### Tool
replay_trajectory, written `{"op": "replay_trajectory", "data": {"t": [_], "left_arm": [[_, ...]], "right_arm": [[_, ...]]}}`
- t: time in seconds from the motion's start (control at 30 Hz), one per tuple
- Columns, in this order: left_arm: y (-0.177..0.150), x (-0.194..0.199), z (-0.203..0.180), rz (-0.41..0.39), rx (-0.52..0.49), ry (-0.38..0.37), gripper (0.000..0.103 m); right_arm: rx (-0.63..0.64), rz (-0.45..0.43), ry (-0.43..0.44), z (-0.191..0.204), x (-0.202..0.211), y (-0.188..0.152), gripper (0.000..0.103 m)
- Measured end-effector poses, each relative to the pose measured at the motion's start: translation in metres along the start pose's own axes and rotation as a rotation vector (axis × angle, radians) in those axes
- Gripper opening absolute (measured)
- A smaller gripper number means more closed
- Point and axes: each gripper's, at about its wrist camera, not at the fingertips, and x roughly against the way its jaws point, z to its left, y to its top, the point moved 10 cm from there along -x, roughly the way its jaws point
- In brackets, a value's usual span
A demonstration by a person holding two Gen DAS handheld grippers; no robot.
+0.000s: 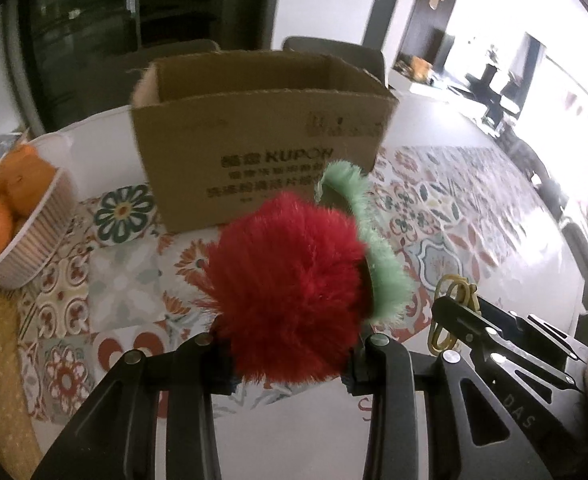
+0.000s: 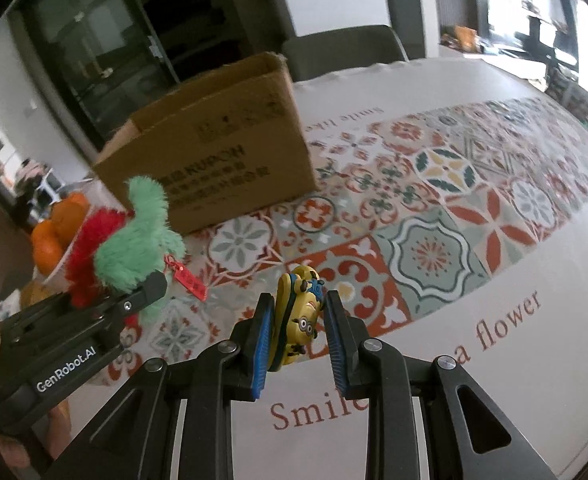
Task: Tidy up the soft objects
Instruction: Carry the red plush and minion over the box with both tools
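Now the cardboard box [image 1: 254, 120] stands straight ahead of the left hand-held gripper [image 1: 290, 364], which holds the red plush [image 1: 290, 296], while the right hand-held gripper [image 2: 298, 340], farther from it, holds a yellow toy [image 2: 302, 312]

Dark glass doors [image 1: 106, 20] — bright windows [image 1: 566, 92]

patterned tablecloth-covered table [image 2: 434, 248] with cardboard box [image 1: 254, 128], orange bowl [image 1: 26, 236]
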Motion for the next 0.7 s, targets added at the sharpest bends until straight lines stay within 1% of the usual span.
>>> {"op": "replay_trajectory", "data": {"t": [0.13,0.43,0.7], "left_arm": [[0.002,0.016,0.008,-0.028,0.039,0.037,0.036],[0.011,0.050,0.013,-0.091,0.122,0.094,0.036],[0.029,0.069,0.013,-0.142,0.151,0.125,0.036]], "right_arm": [[0.057,-0.013,0.035,0.010,0.008,0.009,0.027],[0.162,-0.038,0.119,0.032,0.026,0.028,0.027],[0.214,-0.070,0.178,0.047,0.040,0.049,0.027]]}}
